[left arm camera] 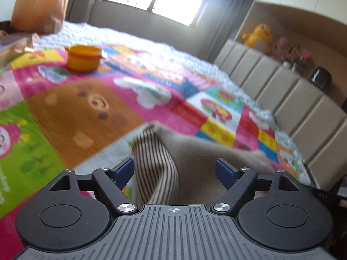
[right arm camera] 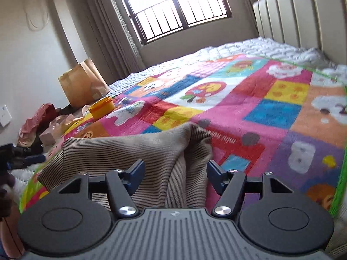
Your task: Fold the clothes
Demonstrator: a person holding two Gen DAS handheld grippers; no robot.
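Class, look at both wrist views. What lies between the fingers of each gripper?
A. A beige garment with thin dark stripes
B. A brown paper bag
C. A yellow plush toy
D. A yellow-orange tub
A: the striped beige garment bunches up between the open left gripper and, in the other view, between the open right gripper, whose pads stand clear of it.

You look across a bed [right arm camera: 249, 49] covered with a bright cartoon patchwork blanket [right arm camera: 249, 99], white quilted bedding showing past its far edge. A barred window [right arm camera: 177, 6] at the top of the frame floods the room with daylight, grey curtains [right arm camera: 112, 28] hanging at its left. A beige padded headboard [left arm camera: 282, 95] runs down the right, with a yellow plush toy [left arm camera: 259, 35] on the shelf behind it.
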